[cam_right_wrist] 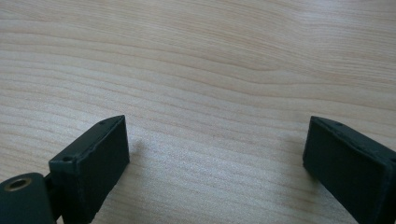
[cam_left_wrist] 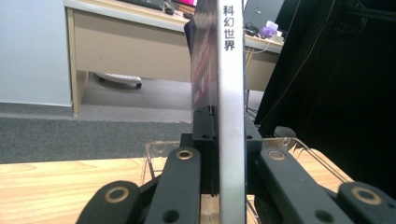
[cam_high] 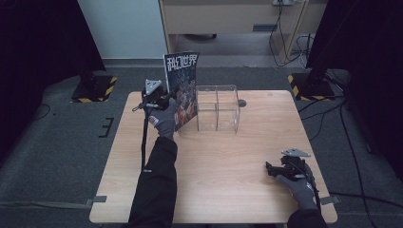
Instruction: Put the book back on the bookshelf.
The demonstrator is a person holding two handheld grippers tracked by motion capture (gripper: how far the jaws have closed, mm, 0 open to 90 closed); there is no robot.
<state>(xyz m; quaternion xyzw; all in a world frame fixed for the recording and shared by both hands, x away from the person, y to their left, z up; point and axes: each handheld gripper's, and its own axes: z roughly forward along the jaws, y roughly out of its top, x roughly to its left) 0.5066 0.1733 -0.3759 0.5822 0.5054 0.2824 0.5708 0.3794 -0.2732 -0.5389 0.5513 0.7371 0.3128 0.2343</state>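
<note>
Light wooden surface (cam_high: pixel 223 190), largest. Clear acrylic two-bay rack (cam_high: pixel 217 108) at far middle. Dark-covered magazine (cam_high: pixel 182 90) upright, just left of rack, pinched at spine by left tongs (cam_high: pixel 167 97). Right tongs (cam_high: pixel 272 169) spread, idle near right edge. Risk: magazine catches rack wall, tips rack.

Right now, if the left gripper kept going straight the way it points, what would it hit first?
Probably the clear acrylic organizer: the left gripper, clamped on the upright magazine, points at it, though depth is unclear.
</note>
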